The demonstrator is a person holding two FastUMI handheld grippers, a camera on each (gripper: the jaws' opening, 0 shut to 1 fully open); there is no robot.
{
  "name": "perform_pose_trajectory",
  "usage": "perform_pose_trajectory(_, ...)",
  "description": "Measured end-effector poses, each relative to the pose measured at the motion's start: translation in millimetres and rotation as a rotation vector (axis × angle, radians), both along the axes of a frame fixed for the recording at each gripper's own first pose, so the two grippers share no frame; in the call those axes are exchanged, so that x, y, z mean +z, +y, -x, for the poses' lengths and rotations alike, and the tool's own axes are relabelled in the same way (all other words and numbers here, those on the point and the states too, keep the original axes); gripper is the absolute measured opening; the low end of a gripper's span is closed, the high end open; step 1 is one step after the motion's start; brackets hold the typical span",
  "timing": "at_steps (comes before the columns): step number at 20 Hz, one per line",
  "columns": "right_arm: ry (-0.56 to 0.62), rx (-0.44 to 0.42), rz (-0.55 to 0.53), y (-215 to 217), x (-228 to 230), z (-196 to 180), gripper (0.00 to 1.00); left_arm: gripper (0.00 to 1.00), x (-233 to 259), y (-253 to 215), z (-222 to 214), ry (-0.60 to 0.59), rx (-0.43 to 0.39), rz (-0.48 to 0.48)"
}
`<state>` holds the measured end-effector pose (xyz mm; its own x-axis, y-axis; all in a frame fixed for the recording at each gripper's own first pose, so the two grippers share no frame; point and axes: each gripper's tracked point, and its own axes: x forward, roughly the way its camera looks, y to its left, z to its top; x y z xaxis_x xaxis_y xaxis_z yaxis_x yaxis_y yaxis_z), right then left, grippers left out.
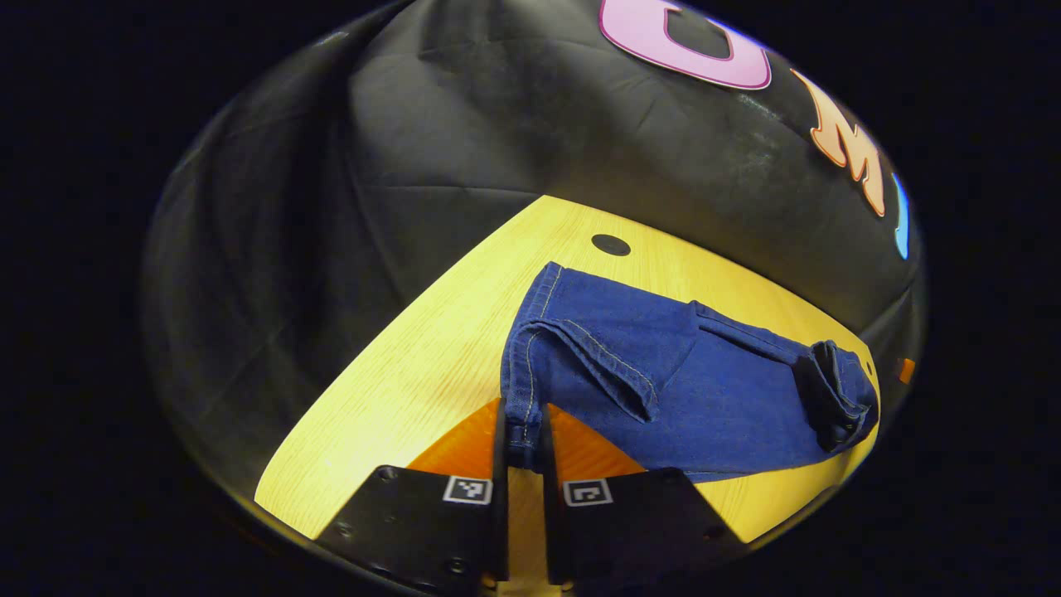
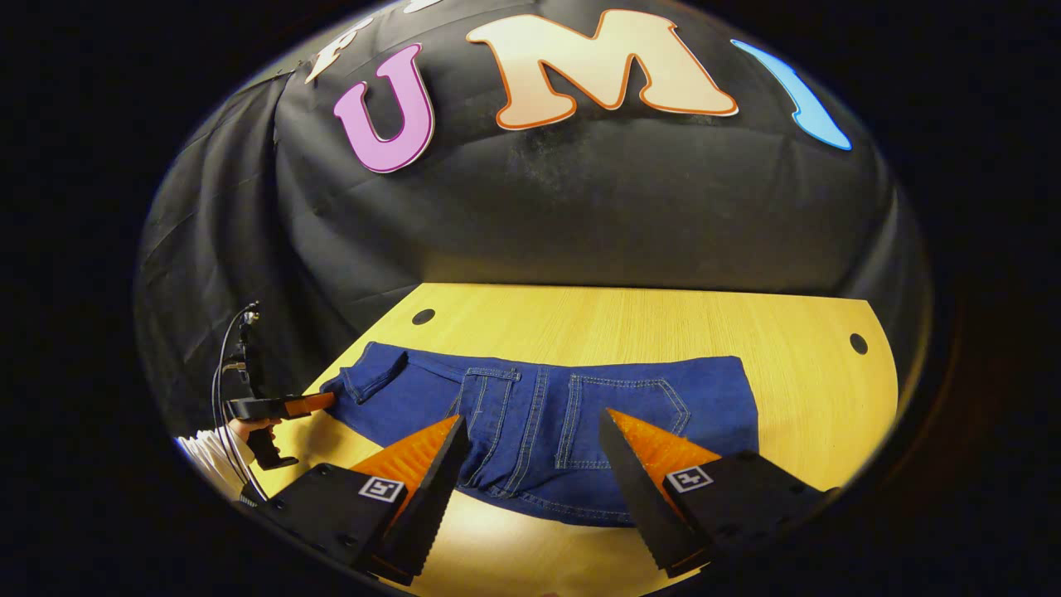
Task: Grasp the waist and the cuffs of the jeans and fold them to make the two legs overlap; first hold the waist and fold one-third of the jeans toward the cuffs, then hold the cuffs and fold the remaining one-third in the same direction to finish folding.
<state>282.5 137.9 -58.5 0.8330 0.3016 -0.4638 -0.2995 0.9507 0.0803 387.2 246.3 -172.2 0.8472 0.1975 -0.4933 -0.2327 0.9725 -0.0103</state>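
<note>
The blue jeans [image 2: 530, 414] lie across the yellow table [image 2: 630, 319], back pockets up, waist edge toward me in the right gripper view. My right gripper [image 2: 532, 416] hovers open over the seat, one finger on each side of the pockets. In the left gripper view, the left gripper [image 1: 524, 412] is shut on a stitched cuff edge of the jeans [image 1: 663, 373], which stretch away to the bunched far end [image 1: 837, 398]. From the right gripper view, the left gripper [image 2: 286, 405] is at the jeans' left end, held by a hand [image 2: 249, 429].
The table [image 1: 414, 348] has small round dark holes [image 1: 611, 245] [image 2: 423, 316] [image 2: 858, 342] near its corners. Black cloth walls close in behind and to the sides. Cables [image 2: 232, 356] hang at the left beside a white sleeve [image 2: 207, 454].
</note>
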Motion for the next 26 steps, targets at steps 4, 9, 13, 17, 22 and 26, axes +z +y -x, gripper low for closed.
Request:
perform_pose_trajectory(4,0.000,0.001,0.011,-4,2,6,0.98,0.00,6,1,-2,-0.025,0.015,0.022)
perform_pose_trajectory(9,-0.026,-0.033,-0.002,-21,15,10,0.98,0.02,55,-49,-6,-0.187,-0.051,0.227)
perform_pose_trajectory(13,-0.039,-0.082,-0.013,-49,25,20,0.98,0.00,109,-117,-2,-0.277,-0.150,0.284)
perform_pose_trajectory(17,-0.043,-0.126,-0.023,-86,32,36,0.98,0.00,128,-207,-2,-0.294,-0.293,0.324)
perform_pose_trajectory(22,-0.048,-0.186,-0.035,-140,38,55,0.98,0.00,144,-315,-1,-0.305,-0.412,0.425)
perform_pose_trajectory(26,-0.050,-0.222,-0.028,-187,37,72,0.98,0.00,152,-401,-7,-0.314,-0.520,0.429)
